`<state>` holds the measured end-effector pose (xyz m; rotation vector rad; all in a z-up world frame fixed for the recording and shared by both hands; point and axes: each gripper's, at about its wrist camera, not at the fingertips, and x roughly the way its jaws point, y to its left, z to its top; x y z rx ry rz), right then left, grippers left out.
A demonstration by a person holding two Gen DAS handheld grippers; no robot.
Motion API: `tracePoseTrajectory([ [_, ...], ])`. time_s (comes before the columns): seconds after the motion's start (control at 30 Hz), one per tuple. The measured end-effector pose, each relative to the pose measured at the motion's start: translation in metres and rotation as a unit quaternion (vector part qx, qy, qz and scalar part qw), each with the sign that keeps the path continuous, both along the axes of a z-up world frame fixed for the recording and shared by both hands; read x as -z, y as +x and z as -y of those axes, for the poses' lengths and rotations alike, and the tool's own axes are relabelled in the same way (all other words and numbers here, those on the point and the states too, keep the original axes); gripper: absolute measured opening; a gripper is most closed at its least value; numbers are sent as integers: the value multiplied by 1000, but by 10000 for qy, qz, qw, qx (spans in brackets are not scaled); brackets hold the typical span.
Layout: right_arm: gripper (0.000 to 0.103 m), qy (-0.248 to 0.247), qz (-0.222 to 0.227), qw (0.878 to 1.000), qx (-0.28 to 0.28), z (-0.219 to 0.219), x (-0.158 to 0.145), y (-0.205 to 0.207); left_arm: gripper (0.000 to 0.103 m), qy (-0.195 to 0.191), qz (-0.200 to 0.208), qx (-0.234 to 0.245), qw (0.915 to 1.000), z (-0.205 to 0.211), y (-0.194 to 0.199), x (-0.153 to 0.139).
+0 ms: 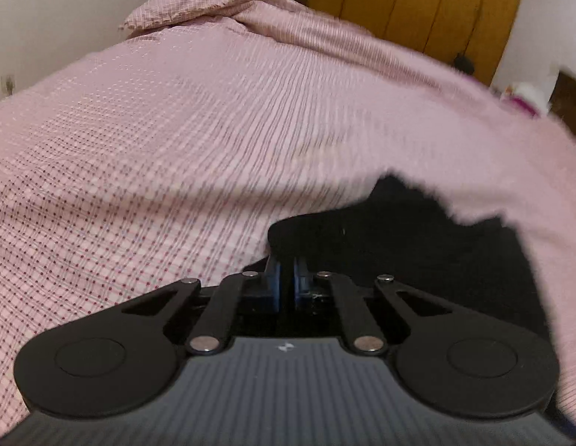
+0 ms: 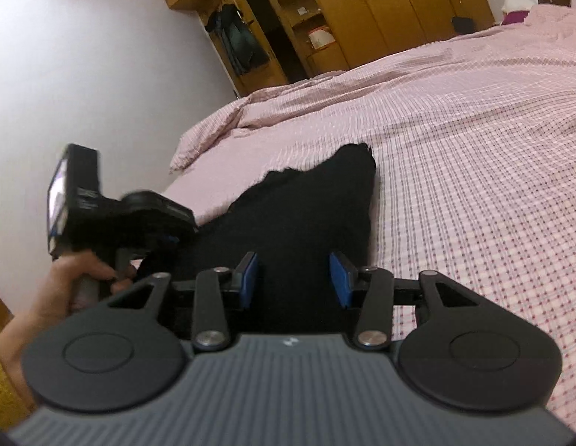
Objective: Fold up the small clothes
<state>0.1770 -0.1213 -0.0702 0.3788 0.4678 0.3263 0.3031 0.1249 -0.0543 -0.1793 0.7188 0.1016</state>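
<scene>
Black garment [image 2: 306, 219], soft matte fabric, irregular shape with a pointed corner and a ragged-looking edge, lies on the bed near its left edge, where the cover drops away toward the white wall [image 2: 83, 74].

Bedspread [image 2: 473, 148] is pink woven cloth with a fine check of dark red dots and ribbed lines, slightly wrinkled; a bunched fold sits at the far corner.

Left gripper [image 1: 286, 282]: black plastic linkage, round flat discs at the base, blue pads [image 1: 276, 286] pressed nearly together, pinching the near edge of the black garment [image 1: 399, 252]. A thin gap shows between the pads, and the cloth drapes over the tips. Right wrist view shows the left gripper [image 2: 165, 239] from the side, blurred, held by a bare hand [image 2: 70, 282] with a yellow sleeve [image 2: 1, 390] at the wrist.

Right gripper [image 2: 293, 278]: same build, jaws spread wide, blue pads [image 2: 340, 278] on either side of the garment's near part, hovering over it; contact cannot be told.

Wooden wardrobe [image 2: 380, 7], glossy yellow-brown panels, stands beyond the bed's far edge.
</scene>
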Motion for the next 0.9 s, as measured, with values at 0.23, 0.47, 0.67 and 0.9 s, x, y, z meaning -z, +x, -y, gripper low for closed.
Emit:
tracePoseTrajectory([
  [0.23, 45, -347, -63, 9994, -16, -8, -4, -1, 9, 123, -14, 1, 9999, 1, 0, -3],
  [0.47, 51, -126, -107, 9998, 112, -1, -6, -6, 45, -462, 43, 162, 9988, -11, -47, -35],
  [0.67, 51, 96, 54, 9998, 141, 5, -14, -22, 63, -635, 33, 410, 9971, -9, -101, -46],
  [0.9, 51, -252, -42, 9997, 22, -4, -3, -27, 82, -549, -37, 322, 9980, -18, -120, -15],
])
